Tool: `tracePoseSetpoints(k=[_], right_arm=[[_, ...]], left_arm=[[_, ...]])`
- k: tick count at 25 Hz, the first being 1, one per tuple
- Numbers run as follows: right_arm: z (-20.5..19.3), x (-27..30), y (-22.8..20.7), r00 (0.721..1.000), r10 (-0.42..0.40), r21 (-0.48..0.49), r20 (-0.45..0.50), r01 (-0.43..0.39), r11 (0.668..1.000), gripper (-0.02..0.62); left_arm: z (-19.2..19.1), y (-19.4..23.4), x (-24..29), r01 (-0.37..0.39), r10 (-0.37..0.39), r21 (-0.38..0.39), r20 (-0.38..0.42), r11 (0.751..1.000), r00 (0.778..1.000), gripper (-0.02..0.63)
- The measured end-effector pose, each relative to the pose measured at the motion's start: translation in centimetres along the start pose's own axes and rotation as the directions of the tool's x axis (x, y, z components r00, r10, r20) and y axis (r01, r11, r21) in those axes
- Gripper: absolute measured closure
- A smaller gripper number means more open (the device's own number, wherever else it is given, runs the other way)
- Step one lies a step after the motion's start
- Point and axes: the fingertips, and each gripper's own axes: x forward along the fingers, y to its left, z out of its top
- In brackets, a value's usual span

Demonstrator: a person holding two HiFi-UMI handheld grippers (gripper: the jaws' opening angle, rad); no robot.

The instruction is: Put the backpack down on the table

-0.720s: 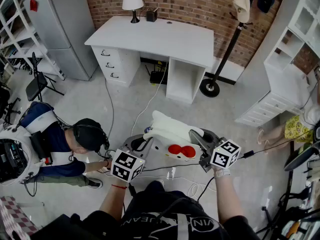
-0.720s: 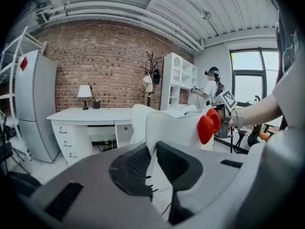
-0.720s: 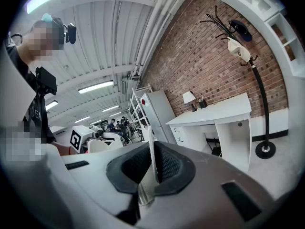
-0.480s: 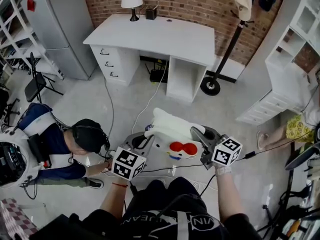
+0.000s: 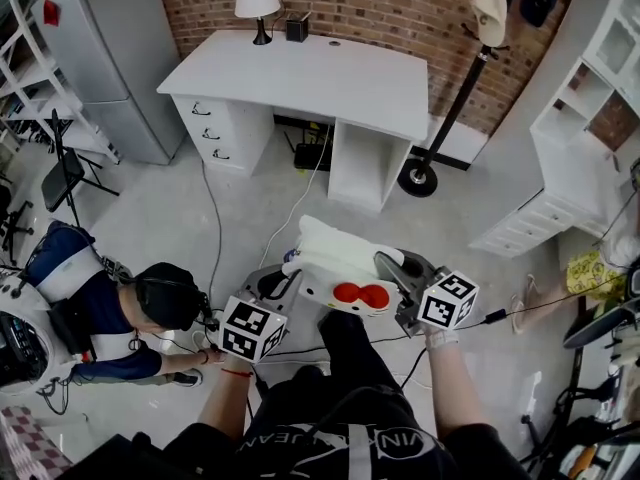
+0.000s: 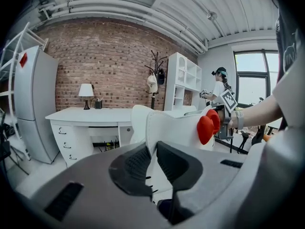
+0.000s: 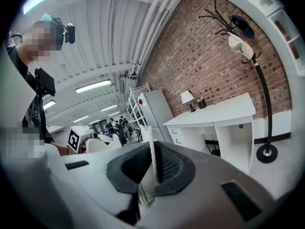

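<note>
The white backpack (image 5: pixel 335 260), suspended over the floor well short of the far table (image 5: pixel 300 68), appears light, soft and liable to sag, with left gripper (image 6: pixel 151 163) and right gripper (image 7: pixel 151 168) each clamped on thin edges at opposite sides.

The left gripper (image 5: pixel 283 281) at eight o'clock and right gripper (image 5: pixel 392 268) at three hold the backpack (image 5: pixel 335 256), table (image 5: pixel 330 78) at twelve.

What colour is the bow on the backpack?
Red bow; clearest in head view.
</note>
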Motion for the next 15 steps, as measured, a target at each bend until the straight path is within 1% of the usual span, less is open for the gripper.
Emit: tracePoseSetpoints(k=[6, 12, 15], right_arm=[[1.5, 3.5, -4.2, 1.0, 0.027, 0.004, 0.0, -0.027, 1.0, 0.583], [5.8, 7.3, -9.4, 0.997, 0.074, -0.008, -0.003, -0.074, 0.997, 0.583], [7.0, 9.1, -12.0, 0.996, 0.088, -0.008, -0.019, -0.088, 0.996, 0.583]], left_arm=[[1.4, 3.4, 3.5, -0.025, 0.025, 0.002, 0.001, 1.0, 1.0, 0.57], [5.1, 7.4, 8.6, -0.063, 0.063, -0.02, 0.008, 0.998, 0.998, 0.57], [6.1, 9.1, 11.0, -0.068, 0.068, -0.031, -0.002, 0.997, 0.998, 0.57]])
